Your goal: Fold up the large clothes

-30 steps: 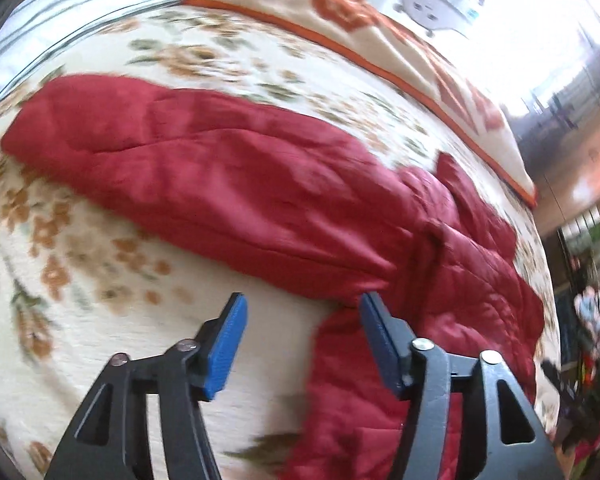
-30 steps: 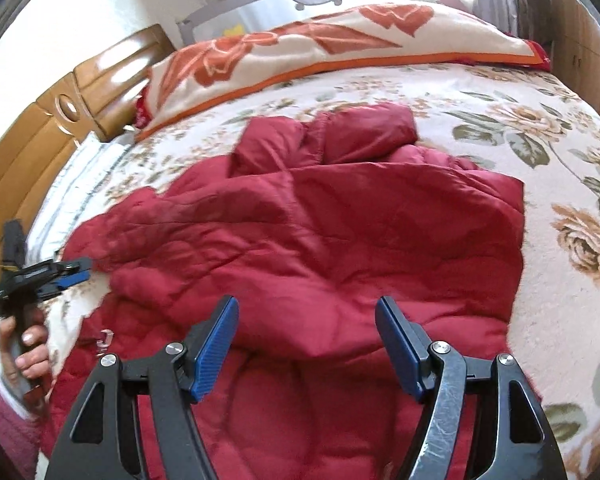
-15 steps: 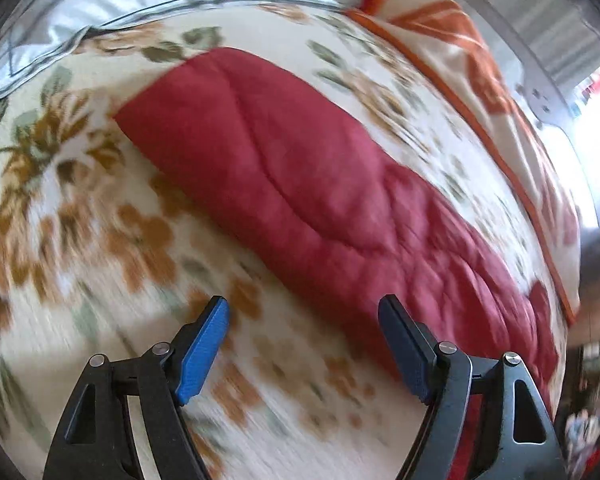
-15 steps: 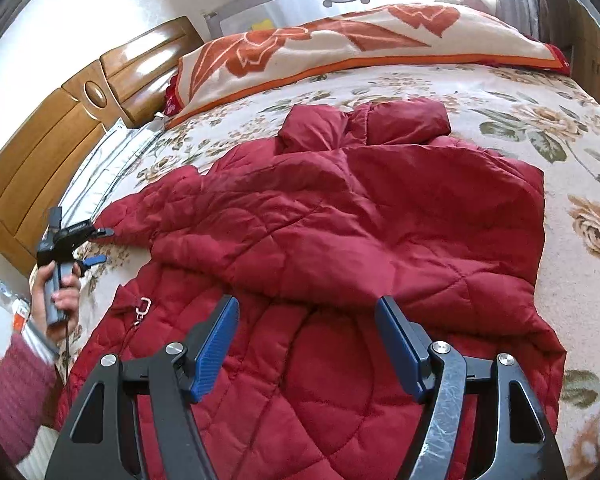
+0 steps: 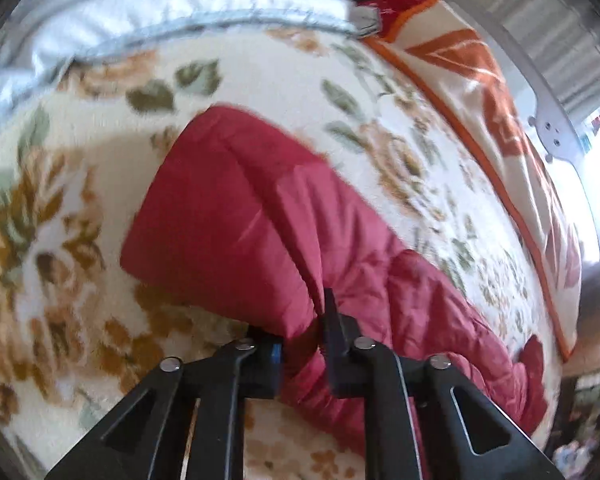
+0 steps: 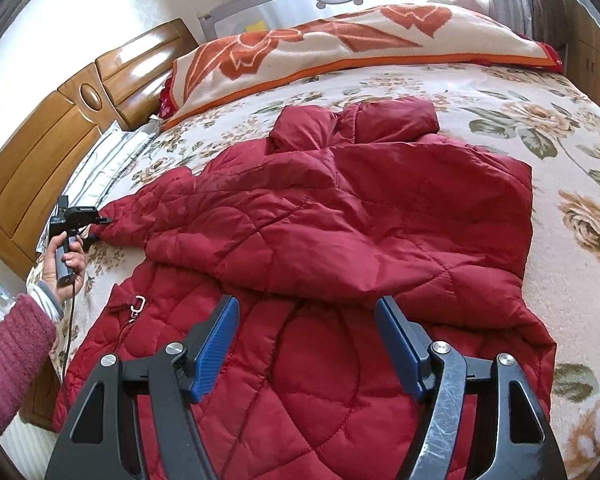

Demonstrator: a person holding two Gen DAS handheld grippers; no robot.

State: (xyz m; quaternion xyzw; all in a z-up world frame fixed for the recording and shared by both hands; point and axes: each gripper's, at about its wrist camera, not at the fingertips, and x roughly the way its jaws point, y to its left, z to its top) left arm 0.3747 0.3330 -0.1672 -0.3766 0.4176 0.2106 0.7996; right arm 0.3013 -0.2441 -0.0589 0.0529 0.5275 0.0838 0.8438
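The jacket lies on the bedspread, pillow behind it.

No legible text, labels or numbers anywhere

The right claw had black triangular arms with cut-out windows, round silver rivets and ribbed blue pads; one arm's edge looked scuffed grey. The left claw was the same black build, with a sliver of blue pad showing. The person's left hand emerged from a fuzzy dark-red sleeve over a grey striped cuff; a thin black cable hung below it.
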